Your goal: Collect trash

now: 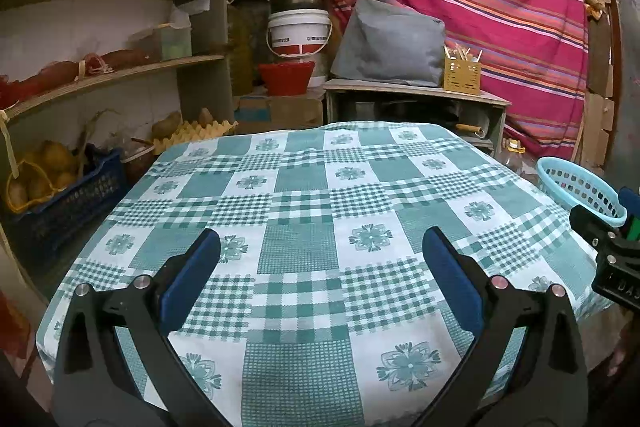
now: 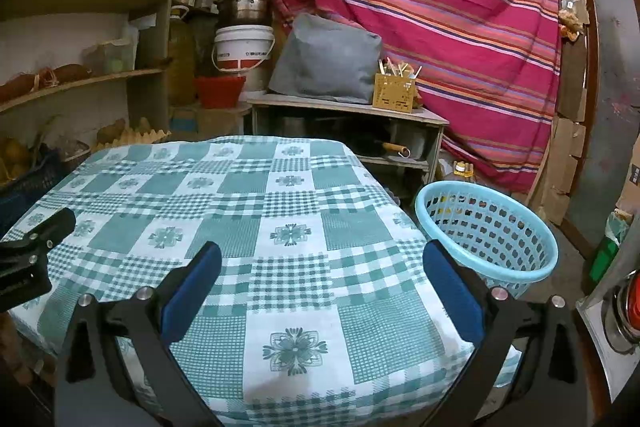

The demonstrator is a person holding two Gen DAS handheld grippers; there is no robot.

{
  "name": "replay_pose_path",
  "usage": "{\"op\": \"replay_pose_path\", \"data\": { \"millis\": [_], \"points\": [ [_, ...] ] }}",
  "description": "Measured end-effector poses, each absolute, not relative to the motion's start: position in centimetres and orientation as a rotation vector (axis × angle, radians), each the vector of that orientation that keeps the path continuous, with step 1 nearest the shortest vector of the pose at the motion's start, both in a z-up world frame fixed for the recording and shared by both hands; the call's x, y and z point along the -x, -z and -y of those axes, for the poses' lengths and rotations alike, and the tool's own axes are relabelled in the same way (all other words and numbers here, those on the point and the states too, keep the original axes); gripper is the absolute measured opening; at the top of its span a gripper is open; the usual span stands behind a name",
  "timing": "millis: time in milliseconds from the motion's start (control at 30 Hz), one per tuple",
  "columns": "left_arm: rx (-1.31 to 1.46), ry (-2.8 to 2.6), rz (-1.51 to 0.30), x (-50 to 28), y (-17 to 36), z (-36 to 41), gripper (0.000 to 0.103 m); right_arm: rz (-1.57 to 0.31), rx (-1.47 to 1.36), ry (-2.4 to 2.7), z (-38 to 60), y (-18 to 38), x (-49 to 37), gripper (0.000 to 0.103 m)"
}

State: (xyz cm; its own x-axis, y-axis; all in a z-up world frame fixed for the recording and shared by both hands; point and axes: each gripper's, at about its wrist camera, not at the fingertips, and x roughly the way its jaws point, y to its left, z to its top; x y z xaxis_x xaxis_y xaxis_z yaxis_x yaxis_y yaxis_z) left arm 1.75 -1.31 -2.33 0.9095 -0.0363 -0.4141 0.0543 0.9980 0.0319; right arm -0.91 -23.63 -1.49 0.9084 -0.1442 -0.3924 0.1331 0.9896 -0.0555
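Note:
A table under a green-and-white checked cloth fills both views; I see no loose trash on it. A light blue perforated basket stands on the floor off the table's right side. My left gripper hovers open over the near part of the cloth, blue pads wide apart, nothing between them. My right gripper is also open and empty above the cloth's near right part, the basket just right of its right finger. Each gripper's black body shows at the edge of the other's view.
Wooden shelves with boxes and produce line the left wall. Behind the table stand a white bucket, a red bowl, a low cabinet with a grey bag and a yellow utensil holder. A striped pink cloth hangs at the back right.

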Motion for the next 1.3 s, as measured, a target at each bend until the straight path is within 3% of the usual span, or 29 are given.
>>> {"op": "replay_pose_path", "data": {
  "millis": [1300],
  "points": [
    [-0.046,0.021,-0.395,-1.31,1.89,1.37,0.098,-0.402,0.03,0.145,23.58,1.35,0.99,0.098]
  ]
}}
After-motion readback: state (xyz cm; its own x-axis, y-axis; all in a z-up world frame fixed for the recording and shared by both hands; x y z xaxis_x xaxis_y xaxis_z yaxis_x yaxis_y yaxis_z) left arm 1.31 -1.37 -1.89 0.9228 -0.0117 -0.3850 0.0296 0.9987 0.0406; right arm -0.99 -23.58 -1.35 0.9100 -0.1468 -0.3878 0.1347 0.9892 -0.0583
